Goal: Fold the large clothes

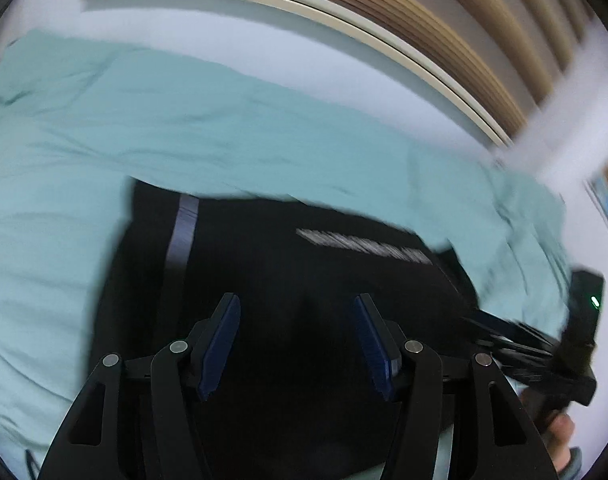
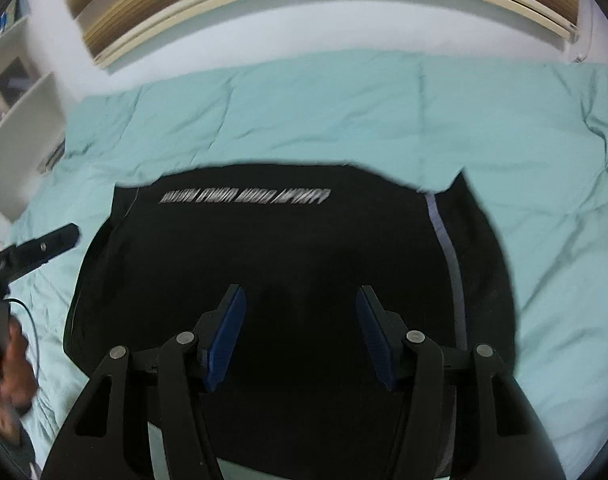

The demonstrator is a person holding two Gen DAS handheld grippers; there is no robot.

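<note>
Black garment (image 2: 288,256) with white lettering, partly folded on the mint-green quilt (image 2: 343,112) of the bed (grey stripe along one side). Left hand-held gripper (image 1: 298,344) and right hand-held gripper (image 2: 300,338) both spread, pinching nothing. Probably further folds left.

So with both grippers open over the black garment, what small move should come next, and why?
Probably lower the right gripper to the black garment's right edge, beside the pale stripe, and pinch it for the next fold. Both it and the left gripper are open and hold nothing, and the garment lies flat and still broad on the teal bedcover. Blur leaves the exact edge uncertain.
</note>
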